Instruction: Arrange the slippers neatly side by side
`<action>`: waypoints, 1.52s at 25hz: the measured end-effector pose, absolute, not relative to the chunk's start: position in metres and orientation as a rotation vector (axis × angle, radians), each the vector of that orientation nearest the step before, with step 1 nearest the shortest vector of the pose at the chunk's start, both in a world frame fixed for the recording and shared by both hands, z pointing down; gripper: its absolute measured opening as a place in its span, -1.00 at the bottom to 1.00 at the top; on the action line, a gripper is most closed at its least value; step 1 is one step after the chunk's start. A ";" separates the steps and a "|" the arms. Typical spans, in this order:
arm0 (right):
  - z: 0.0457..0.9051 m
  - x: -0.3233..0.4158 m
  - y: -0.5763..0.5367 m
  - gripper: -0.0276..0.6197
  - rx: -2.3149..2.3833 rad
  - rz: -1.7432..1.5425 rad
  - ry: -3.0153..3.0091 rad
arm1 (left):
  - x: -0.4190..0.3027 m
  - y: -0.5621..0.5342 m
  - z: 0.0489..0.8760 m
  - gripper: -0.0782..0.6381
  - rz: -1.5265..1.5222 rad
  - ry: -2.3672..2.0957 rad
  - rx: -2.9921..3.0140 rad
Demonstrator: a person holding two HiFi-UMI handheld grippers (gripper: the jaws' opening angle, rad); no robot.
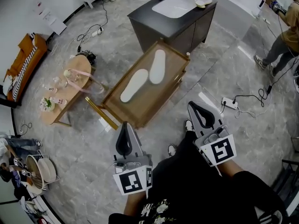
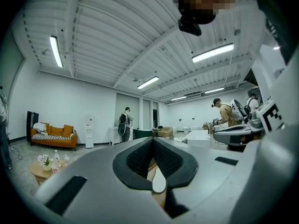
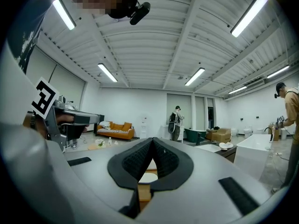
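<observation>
Presently, two grippers, lower half of the head view, flanking the person's dark-clothed legs (image 1: 187, 190).

- Left gripper (image 1: 124, 129): points level at the table; black ribbed pads pressed together, nothing between them; marker cube at its rear.
- Right gripper (image 1: 194, 108): same level pose, set further up the frame; pads likewise closed and empty.
- Low table (image 1: 119, 116), frame centre: rectangular, brown wood, raised rim, lying diagonally on grey marbled floor (image 1: 219, 59).
- Contents of the table: two slippers, white, flat, elongated with rounded ends. Lower slipper (image 1: 134, 85) left of centre; upper slipper (image 1: 157, 66) just beside it, staggered lengthwise, both on the table's long diagonal.
- Dark cabinet (image 1: 187, 29), top centre: white basin (image 1: 173, 6) set in; a further pale pair (image 1: 203, 0) on its top.
- Round wooden side table (image 1: 77, 66), left: holds small bottles and flowers.
</observation>
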State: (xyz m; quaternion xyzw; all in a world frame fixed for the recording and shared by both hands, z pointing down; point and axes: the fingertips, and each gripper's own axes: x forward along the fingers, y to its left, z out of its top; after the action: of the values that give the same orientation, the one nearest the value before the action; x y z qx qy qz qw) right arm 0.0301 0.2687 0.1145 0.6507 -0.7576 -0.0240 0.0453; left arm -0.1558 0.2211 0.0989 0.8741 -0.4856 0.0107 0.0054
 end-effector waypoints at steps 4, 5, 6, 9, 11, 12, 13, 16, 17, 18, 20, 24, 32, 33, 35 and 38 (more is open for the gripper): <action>0.109 0.045 0.253 -0.93 1.973 -0.070 -2.338 | -0.144 0.209 0.092 -0.78 0.027 -1.552 2.709; 0.107 0.048 0.251 -0.93 1.970 -0.073 -2.346 | -0.144 0.208 0.091 -0.78 0.028 -1.566 2.697; 0.105 0.052 0.248 -0.93 1.969 -0.082 -2.355 | -0.143 0.207 0.088 -0.78 0.027 -1.583 2.691; 0.097 0.068 0.237 -0.93 1.982 -0.123 -2.390 | -0.132 0.202 0.078 -0.78 0.011 -1.636 2.705; 0.094 0.074 0.230 -0.93 1.977 -0.137 -2.415 | -0.125 0.199 0.074 -0.78 -0.002 -1.668 2.708; 0.093 0.076 0.227 -0.93 1.967 -0.140 -2.428 | -0.123 0.198 0.072 -0.78 -0.004 -1.684 2.704; 0.092 0.079 0.224 -0.93 1.956 -0.141 -2.440 | -0.120 0.198 0.071 -0.78 -0.003 -1.698 2.700; 0.091 0.089 0.212 -0.93 1.923 -0.142 -2.470 | -0.108 0.195 0.074 -0.78 0.014 -1.729 2.680; 0.092 0.091 0.208 -0.93 1.908 -0.140 -2.479 | -0.105 0.194 0.076 -0.78 0.018 -1.738 2.667; 0.093 0.093 0.204 -0.93 1.889 -0.137 -2.489 | -0.103 0.192 0.079 -0.78 0.021 -1.748 2.652; 0.094 0.096 0.198 -0.93 1.846 -0.132 -2.509 | -0.098 0.190 0.083 -0.78 0.029 -1.770 2.621; 0.096 0.109 0.184 -0.93 1.770 -0.119 -2.541 | -0.085 0.185 0.087 -0.78 0.036 -1.826 2.558; 0.106 0.116 0.158 -0.93 1.582 -0.111 -2.642 | -0.084 0.192 0.096 -0.78 0.063 -2.001 2.401; 0.108 0.116 0.155 -0.93 1.556 -0.102 -2.654 | -0.083 0.195 0.098 -0.78 0.071 -2.024 2.374; 0.113 0.116 0.150 -0.93 1.501 -0.094 -2.678 | -0.083 0.200 0.105 -0.78 0.086 -2.061 2.318; 0.117 0.112 0.146 -0.93 1.447 -0.087 -2.707 | -0.084 0.205 0.113 -0.78 0.116 -2.091 2.268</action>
State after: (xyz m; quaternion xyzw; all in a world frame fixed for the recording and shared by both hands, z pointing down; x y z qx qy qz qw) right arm 0.1123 0.1455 0.1171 0.4710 -0.8810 -0.0282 0.0352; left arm -0.0839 0.2046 0.1129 0.7344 -0.6771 0.0377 0.0274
